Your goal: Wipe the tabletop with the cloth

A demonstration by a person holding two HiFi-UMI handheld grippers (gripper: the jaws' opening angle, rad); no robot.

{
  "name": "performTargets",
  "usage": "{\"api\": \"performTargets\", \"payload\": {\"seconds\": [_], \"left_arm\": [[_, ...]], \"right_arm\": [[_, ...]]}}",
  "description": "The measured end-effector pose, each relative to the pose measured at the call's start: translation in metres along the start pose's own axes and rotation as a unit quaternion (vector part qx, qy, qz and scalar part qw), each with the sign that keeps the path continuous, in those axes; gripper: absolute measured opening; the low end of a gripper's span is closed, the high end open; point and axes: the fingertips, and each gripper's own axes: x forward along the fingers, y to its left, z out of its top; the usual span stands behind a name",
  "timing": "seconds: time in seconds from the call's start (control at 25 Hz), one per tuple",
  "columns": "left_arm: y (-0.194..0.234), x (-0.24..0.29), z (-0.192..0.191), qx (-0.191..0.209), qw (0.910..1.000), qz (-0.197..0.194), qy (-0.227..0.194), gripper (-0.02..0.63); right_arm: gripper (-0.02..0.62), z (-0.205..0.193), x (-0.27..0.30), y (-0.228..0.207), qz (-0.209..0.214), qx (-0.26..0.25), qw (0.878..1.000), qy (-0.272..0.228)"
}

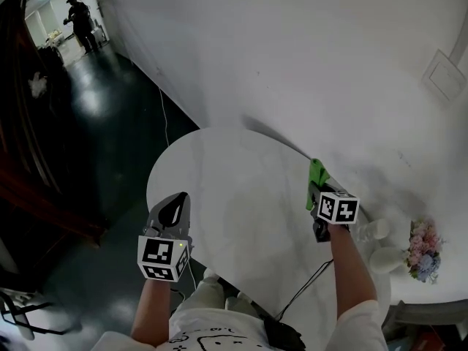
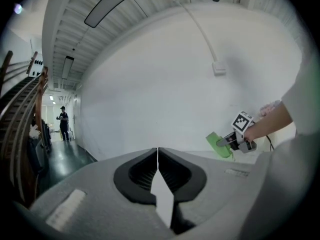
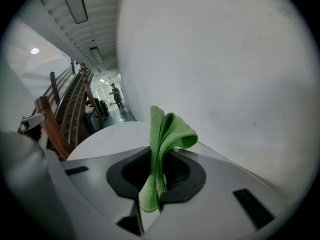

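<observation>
Nearest the camera, the person's two bare forearms reach forward, each hand holding a gripper topped by a cube with black-and-white square markers. The left gripper [image 1: 175, 200] hangs over the near left edge of the table, its jaws pressed together with nothing between them. The right gripper [image 1: 315, 187] is over the table's right side, close to the wall, with its jaws clamped on the cloth [image 1: 316, 172]. The cloth is bright green and bunched into a fold that sticks out past the jaw tips and curls over at its end. Whether the cloth touches the tabletop cannot be told. A dark cable [image 1: 306, 284] trails down from the right arm.

The table [image 1: 234, 167] is round and white, with a bare, smooth top, and its far right edge sits against a white wall [image 1: 292, 50]. Just right of the right gripper, by the wall, stand pale white vessels [image 1: 377, 231] and a small bunch of pink and blue flowers [image 1: 423, 251].

To the left of the table is a dark, glossy floor [image 1: 110, 123]. A brown wooden stair railing [image 3: 55, 119] rises along the left side. Far down a lit corridor stands a person [image 1: 79, 22] in dark clothes
</observation>
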Motion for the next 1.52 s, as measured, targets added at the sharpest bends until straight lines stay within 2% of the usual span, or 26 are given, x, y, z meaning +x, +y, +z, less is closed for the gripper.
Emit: {"api": "performTargets", "payload": {"seconds": [0.12,0.28,0.56,0.64,0.88,1.04,1.2,1.52], "left_arm": [[-0.001,0.002,-0.003,0.006,1.0000,0.003,0.007,0.020],[-0.002,0.003,-0.007,0.014,0.9997,0.003,0.018,0.020],[0.010,0.005,-0.012,0.018,0.9992,0.020,0.031,0.020],[0.010,0.005,-0.013,0.020,0.9990,0.021,0.034,0.020],[0.004,0.007,-0.015,0.023,0.9989,0.017,0.038,0.020],[-0.008,0.006,-0.017,0.035,0.9984,0.008,0.044,0.020],[-0.011,0.001,-0.021,0.032,0.9983,0.010,0.047,0.020],[-0.017,-0.014,-0.028,0.027,0.9984,0.011,0.049,0.020]], "right_arm": [[0.044,-0.008,0.011,-0.027,-0.038,0.019,0.999,0.008],[0.044,-0.027,0.033,-0.048,-0.078,0.013,0.996,0.041],[0.043,-0.061,0.065,-0.056,-0.114,-0.006,0.986,0.118],[0.043,-0.065,0.070,-0.053,-0.119,-0.003,0.985,0.127],[0.043,-0.066,0.079,-0.040,-0.108,0.005,0.986,0.130],[0.043,-0.067,0.084,-0.021,-0.095,-0.037,0.984,0.143],[0.041,-0.071,0.087,0.002,-0.095,-0.107,0.976,0.166],[0.042,-0.081,0.091,0.042,-0.053,-0.120,0.975,0.179]]}}
